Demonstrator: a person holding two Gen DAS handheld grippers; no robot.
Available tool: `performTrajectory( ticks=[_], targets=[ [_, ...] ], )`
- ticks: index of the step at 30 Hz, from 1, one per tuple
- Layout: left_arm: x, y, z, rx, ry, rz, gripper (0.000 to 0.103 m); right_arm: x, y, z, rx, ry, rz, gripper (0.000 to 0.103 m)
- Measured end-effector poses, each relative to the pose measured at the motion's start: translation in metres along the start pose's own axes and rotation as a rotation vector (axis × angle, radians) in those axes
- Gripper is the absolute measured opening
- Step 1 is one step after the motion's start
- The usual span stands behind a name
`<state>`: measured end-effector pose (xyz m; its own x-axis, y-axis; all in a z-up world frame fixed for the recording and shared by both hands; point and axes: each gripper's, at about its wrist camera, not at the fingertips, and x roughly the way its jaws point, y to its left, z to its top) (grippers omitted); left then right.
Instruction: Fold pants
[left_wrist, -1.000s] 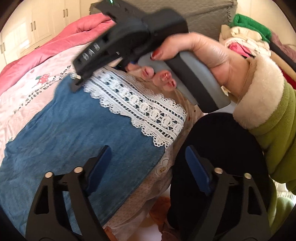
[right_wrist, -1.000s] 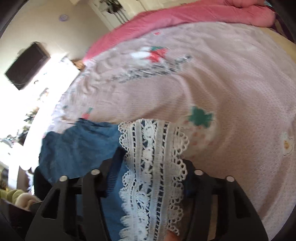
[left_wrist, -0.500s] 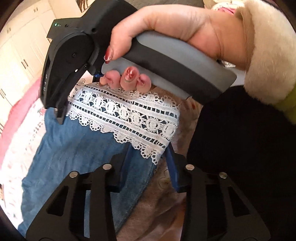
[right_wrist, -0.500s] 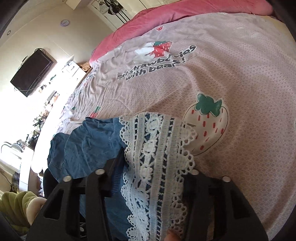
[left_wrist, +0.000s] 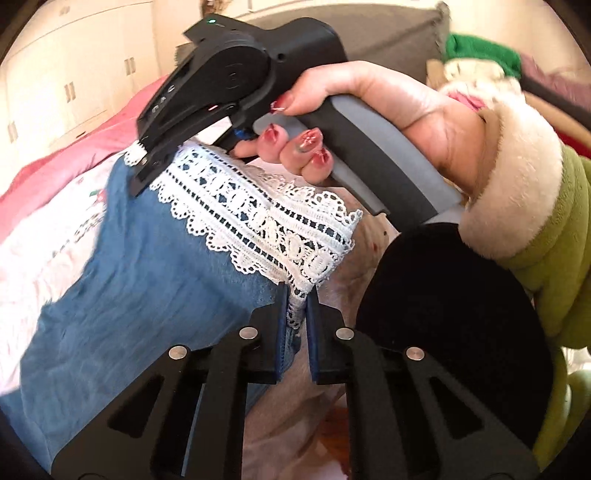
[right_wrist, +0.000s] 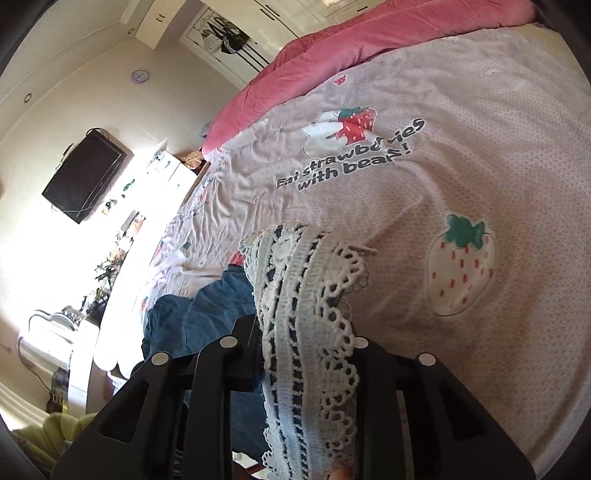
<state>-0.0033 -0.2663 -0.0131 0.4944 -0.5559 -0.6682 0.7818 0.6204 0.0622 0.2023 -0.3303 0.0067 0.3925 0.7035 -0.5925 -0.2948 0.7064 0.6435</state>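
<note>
Both tongs clamped on the pants' (left_wrist: 140, 280) white lace hem (left_wrist: 258, 218): left gripper (left_wrist: 296, 299) pinching its near corner, right gripper (right_wrist: 306, 343) biting the far corner, blue denim stretched between and hanging over the strawberry bedsheet (right_wrist: 461, 155).

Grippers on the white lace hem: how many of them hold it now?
2. The left gripper pinches the lace hem at its near corner; the right gripper clamps the far corner.
</note>
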Motion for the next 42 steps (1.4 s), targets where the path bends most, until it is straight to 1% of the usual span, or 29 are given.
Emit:
performTrajectory(
  ticks=[2,4,6,7,9,12,14,16,17,18,19,21,22,23,24,26,29,30,31,32,36,38,39,40,42],
  targets=[
    [-0.011,0.014,-0.005,-0.046,-0.017,0.0,0.004,0.009,0.013,0.004,0.011,0.01,-0.004,0.023],
    [-0.024,0.029,-0.01,-0.1,-0.039,0.0,0.004,0.022,0.034,0.008,-0.005,0.027,-0.038,0.023],
    [-0.038,0.042,-0.018,-0.157,-0.063,-0.002,0.004,0.038,0.055,0.012,-0.024,0.059,-0.053,0.023],
    [-0.044,0.047,-0.023,-0.179,-0.073,-0.004,0.004,0.043,0.063,0.013,-0.039,0.07,-0.072,0.023],
    [-0.059,0.062,-0.038,-0.246,-0.099,0.0,0.004,0.061,0.086,0.016,-0.084,0.093,-0.147,0.023],
    [-0.059,0.078,-0.059,-0.354,-0.088,-0.013,0.004,0.088,0.104,0.015,-0.093,0.148,-0.198,0.023],
    [-0.06,0.094,-0.073,-0.458,-0.073,-0.026,0.004,0.114,0.113,0.013,-0.105,0.191,-0.28,0.023],
    [-0.059,0.104,-0.085,-0.522,-0.045,-0.021,0.004,0.134,0.116,0.01,-0.094,0.23,-0.319,0.023],
    [-0.058,0.107,-0.09,-0.551,-0.035,-0.021,0.004,0.143,0.116,0.008,-0.087,0.244,-0.34,0.025],
    [-0.061,0.113,-0.096,-0.567,-0.032,-0.024,0.004,0.152,0.118,0.006,-0.078,0.256,-0.36,0.025],
    [-0.061,0.116,-0.102,-0.589,-0.029,-0.032,0.004,0.158,0.12,0.005,-0.077,0.263,-0.36,0.026],
    [-0.064,0.122,-0.107,-0.624,-0.028,-0.054,0.004,0.166,0.124,0.002,-0.069,0.272,-0.366,0.036],
    [-0.065,0.124,-0.109,-0.643,-0.031,-0.063,0.005,0.168,0.126,0.002,-0.06,0.272,-0.358,0.042],
    [-0.067,0.128,-0.111,-0.654,-0.034,-0.067,0.005,0.169,0.129,0.003,-0.05,0.269,-0.349,0.052],
    [-0.067,0.129,-0.112,-0.662,-0.038,-0.07,0.005,0.168,0.134,0.004,-0.041,0.263,-0.325,0.056],
    [-0.069,0.131,-0.115,-0.685,-0.044,-0.077,0.008,0.165,0.146,0.008,-0.064,0.256,-0.295,0.066],
    [-0.075,0.135,-0.123,-0.716,-0.046,-0.078,0.013,0.153,0.164,0.014,-0.117,0.218,-0.227,0.07],
    [-0.079,0.136,-0.126,-0.725,-0.049,-0.072,0.016,0.145,0.168,0.016,-0.134,0.2,-0.206,0.071],
    [-0.08,0.136,-0.127,-0.73,-0.053,-0.069,0.019,0.141,0.168,0.017,-0.142,0.19,-0.202,0.076],
    [-0.084,0.138,-0.13,-0.741,-0.058,-0.068,0.021,0.136,0.168,0.019,-0.155,0.181,-0.201,0.078],
    [-0.09,0.147,-0.134,-0.781,-0.058,-0.069,0.037,0.121,0.159,0.018,-0.204,0.159,-0.237,0.078],
    [-0.101,0.151,-0.14,-0.786,-0.061,-0.059,0.041,0.117,0.152,0.017,-0.223,0.155,-0.251,0.078],
    [-0.105,0.149,-0.14,-0.781,-0.064,-0.049,0.045,0.118,0.15,0.016,-0.239,0.159,-0.256,0.078],
    [-0.112,0.147,-0.141,-0.766,-0.068,-0.013,0.05,0.119,0.149,0.015,-0.251,0.159,-0.26,0.078],
    [-0.123,0.149,-0.138,-0.746,-0.084,0.024,0.055,0.123,0.152,0.013,-0.303,0.161,-0.267,0.078]
  ],
)
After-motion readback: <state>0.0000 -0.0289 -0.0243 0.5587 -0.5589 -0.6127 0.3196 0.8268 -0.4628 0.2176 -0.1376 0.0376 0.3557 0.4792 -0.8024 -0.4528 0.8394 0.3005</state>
